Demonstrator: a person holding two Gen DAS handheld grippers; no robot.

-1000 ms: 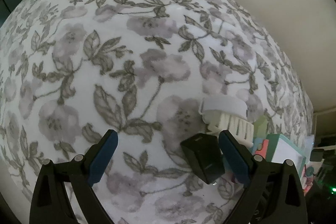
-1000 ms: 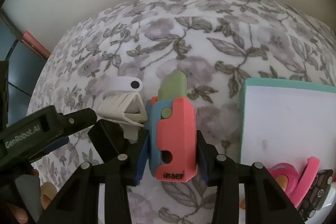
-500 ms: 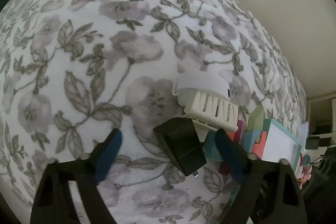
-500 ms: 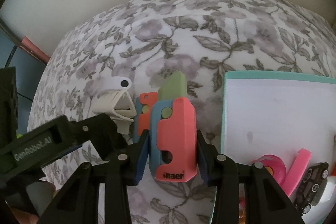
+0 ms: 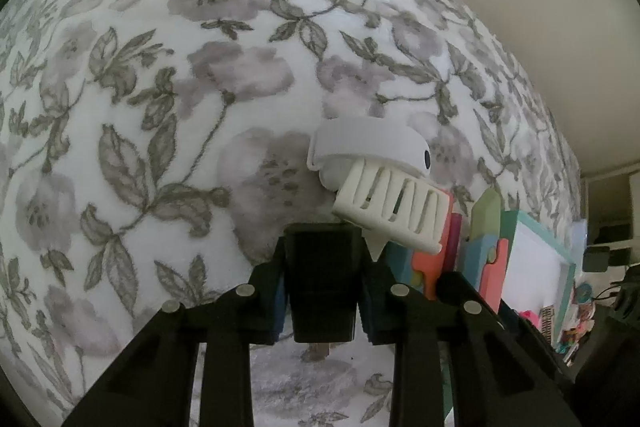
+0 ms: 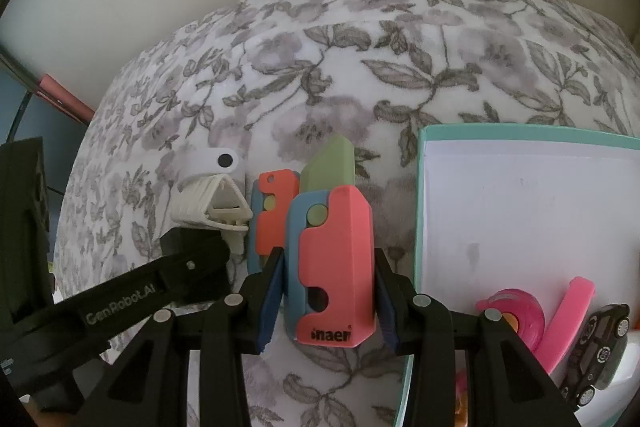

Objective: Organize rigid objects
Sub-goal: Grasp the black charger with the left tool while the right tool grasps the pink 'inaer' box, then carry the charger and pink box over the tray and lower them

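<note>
1. Left hand-held gripper (image 5: 322, 301) just closed, now clamping black block (image 5: 322, 283) near white clip (image 5: 380, 183), probably for lifting.
2. Right hand-held gripper (image 6: 326, 301) clamping coral toy (image 6: 334, 267), left of tray (image 6: 418, 227).

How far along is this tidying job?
Done: pink pieces and a toy car already sit in the teal-rimmed box. In hand: right tongs grip a coral-blue toy; left tongs just closed on a black block. Left: the white shark clip and another coral toy.

cloth (image 5: 200, 87): white, grey floral | clip (image 5: 384, 183): white | box (image 6: 520, 135): teal rim | block (image 5: 322, 283): black
</note>
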